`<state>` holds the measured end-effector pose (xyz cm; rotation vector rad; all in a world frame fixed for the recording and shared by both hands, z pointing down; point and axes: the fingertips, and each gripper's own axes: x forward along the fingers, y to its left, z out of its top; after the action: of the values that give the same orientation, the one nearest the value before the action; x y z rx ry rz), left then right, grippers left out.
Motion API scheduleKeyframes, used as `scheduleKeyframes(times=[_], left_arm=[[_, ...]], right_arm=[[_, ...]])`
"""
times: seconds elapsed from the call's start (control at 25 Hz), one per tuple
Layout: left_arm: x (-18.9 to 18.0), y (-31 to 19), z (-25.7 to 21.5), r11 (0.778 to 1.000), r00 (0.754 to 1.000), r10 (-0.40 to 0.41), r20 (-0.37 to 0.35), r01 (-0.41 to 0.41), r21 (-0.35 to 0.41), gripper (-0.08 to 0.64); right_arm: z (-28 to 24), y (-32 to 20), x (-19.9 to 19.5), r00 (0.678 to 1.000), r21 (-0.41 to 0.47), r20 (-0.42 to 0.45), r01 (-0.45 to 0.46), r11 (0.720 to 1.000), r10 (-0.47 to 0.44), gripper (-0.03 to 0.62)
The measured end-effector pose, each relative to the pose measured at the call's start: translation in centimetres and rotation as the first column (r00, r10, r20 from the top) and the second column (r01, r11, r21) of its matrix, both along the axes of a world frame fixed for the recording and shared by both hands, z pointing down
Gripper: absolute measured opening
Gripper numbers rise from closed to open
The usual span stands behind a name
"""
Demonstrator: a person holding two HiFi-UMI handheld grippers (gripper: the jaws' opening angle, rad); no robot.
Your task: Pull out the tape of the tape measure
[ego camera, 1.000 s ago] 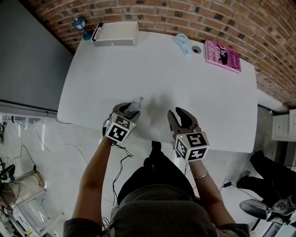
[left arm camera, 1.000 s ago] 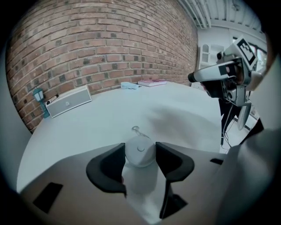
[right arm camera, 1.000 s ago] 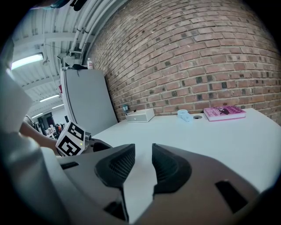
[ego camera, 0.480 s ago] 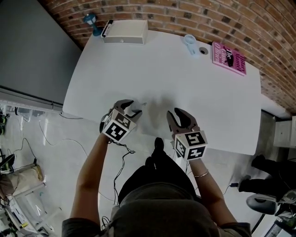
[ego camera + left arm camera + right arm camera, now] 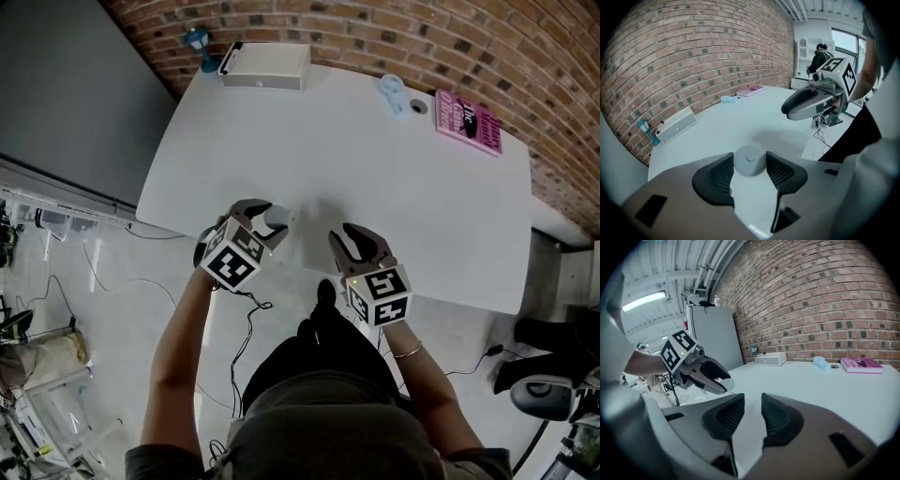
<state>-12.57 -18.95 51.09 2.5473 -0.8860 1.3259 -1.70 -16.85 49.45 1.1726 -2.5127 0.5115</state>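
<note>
I am holding the tape measure (image 5: 277, 217), a small round white case, in the left gripper (image 5: 267, 221). In the left gripper view its 2 ribbed black pads are pressing on the case from both sides, so the jaws are standing fairly wide around it. The case is sitting at the very tips of the jaws, above the near part of the white table (image 5: 375, 169), close to its front edge and left of the middle.

I am keeping the right gripper (image 5: 349, 242) just beside it, to the right, with both grippers' tips near each other but apart. In the right gripper view its jaws are showing only a narrow gap, and nothing is sitting between the pads, only bare table beyond them. That view is also showing the left gripper tilting down with the white case at its tip.

Well away, along the far edge by the brick wall (image 5: 394, 37), a white box (image 5: 265, 67) is lying at the left corner, a pink book (image 5: 468, 122) is lying at the right, and a small pale blue thing (image 5: 392, 89) is sitting between them, nearer the book
</note>
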Motion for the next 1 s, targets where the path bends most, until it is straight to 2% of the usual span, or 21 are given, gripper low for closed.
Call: scheduleKeyframes(times=[0.4, 0.76, 1.0], left_arm=[[1.2, 1.1, -4.3, 0.993, 0.994, 0.103, 0.049, -0.105, 0.055, 0.229], [2.1, 2.5, -7.7, 0.972, 0.975, 0.202, 0.093, -0.211, 0.106, 0.229], [2.7, 3.4, -9.1, 0.960, 0.966, 0.234, 0.107, -0.247, 0.131, 0.229]], right_arm=[[-0.4, 1.8, -2.8, 0.993, 0.042, -0.046, 0.115, 0.993, -0.113, 0.109], [-1.5, 2.0, -5.4, 0.979, 0.089, -0.088, 0.191, 0.978, -0.183, 0.135], [-1.3, 2.2, -6.2, 0.968, 0.106, -0.120, 0.235, 0.966, -0.222, 0.152]])
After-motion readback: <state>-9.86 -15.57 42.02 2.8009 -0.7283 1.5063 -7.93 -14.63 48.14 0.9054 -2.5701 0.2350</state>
